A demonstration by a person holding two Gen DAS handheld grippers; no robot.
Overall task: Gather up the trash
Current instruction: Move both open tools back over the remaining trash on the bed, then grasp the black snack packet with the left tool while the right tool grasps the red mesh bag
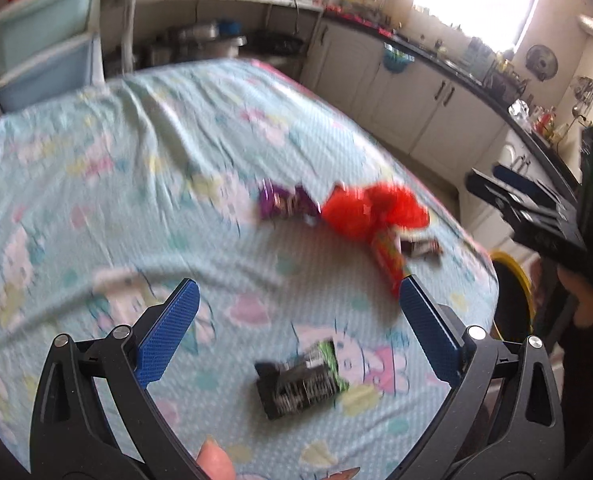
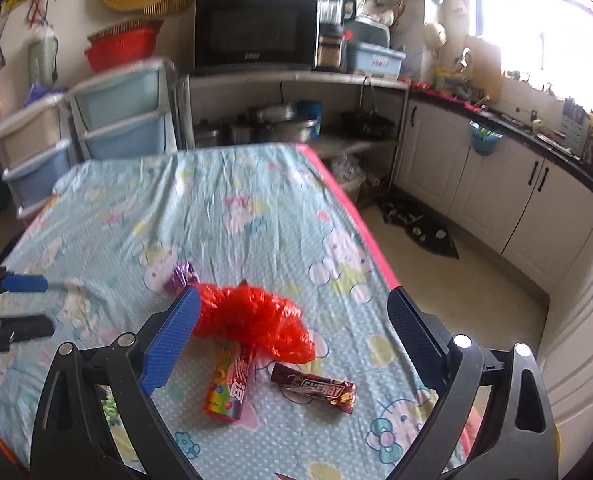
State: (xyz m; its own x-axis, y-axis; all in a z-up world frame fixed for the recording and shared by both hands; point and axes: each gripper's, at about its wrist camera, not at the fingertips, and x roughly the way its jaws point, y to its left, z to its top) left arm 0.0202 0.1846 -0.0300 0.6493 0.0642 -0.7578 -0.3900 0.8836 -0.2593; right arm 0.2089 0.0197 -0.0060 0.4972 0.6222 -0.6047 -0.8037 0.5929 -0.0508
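Note:
Several pieces of trash lie on a table with a light blue cartoon cloth (image 1: 136, 152). A black and green wrapper (image 1: 300, 384) lies just below my open, empty left gripper (image 1: 296, 308). A crumpled red plastic bag (image 2: 252, 320), a red candy tube (image 2: 230, 388), a dark "Energy" bar wrapper (image 2: 314, 390) and a purple wrapper (image 2: 184, 274) lie under my open, empty right gripper (image 2: 292, 320). The red bag (image 1: 372, 208) and purple wrapper (image 1: 288, 202) also show in the left wrist view. The left gripper (image 2: 28, 304) appears at the left edge of the right wrist view.
A yellow-rimmed bin (image 1: 512, 292) stands beside the table's right edge. Blue plastic drawers (image 2: 124, 116) and a shelf with a microwave (image 2: 256, 36) stand behind the table. Cabinets (image 2: 496, 196) run along the right. A dark bag (image 2: 420, 228) lies on the floor.

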